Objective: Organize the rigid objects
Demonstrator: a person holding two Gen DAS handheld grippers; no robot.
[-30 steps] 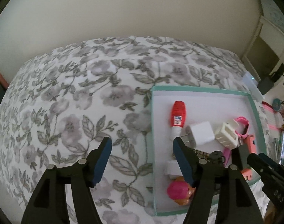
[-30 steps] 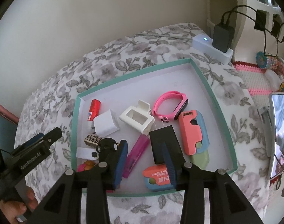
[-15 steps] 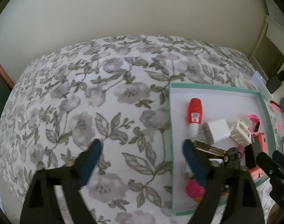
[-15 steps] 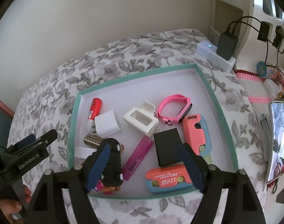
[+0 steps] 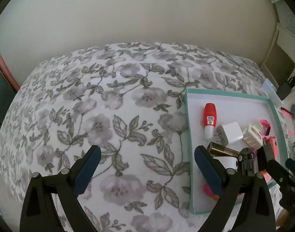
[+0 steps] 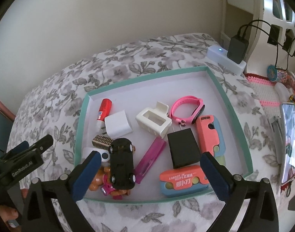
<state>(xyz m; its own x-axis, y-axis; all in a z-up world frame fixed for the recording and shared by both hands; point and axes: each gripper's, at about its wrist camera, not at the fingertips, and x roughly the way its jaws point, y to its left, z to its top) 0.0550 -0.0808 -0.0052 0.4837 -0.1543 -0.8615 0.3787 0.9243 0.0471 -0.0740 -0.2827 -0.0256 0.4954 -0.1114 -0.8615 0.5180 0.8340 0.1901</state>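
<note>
A shallow teal-rimmed white tray (image 6: 221, 89) lies on the floral bedspread and holds several small objects: a red tube (image 6: 105, 109), a white charger (image 6: 118, 126), a cream clip (image 6: 154, 121), a pink band (image 6: 188, 109), a black charger (image 6: 183, 147), a black toy car (image 6: 121, 161), a magenta clip (image 6: 151, 158) and two coral cutters (image 6: 183, 180). My right gripper (image 6: 150, 176) is open and empty over the tray's near edge. My left gripper (image 5: 147, 169) is open and empty over bare bedspread, left of the tray (image 5: 188, 135).
A white power strip (image 6: 225, 59) with a black adapter sits beyond the tray's far right corner. A phone (image 6: 288, 143) on a stand and pink crochet clutter lie to the right. The bedspread (image 5: 108, 116) spreads left of the tray, with a wall behind.
Both grippers have opened wide from a narrower gap. The right gripper has pulled back and up from the tray. The left view has shifted so the tray sits further right.
</note>
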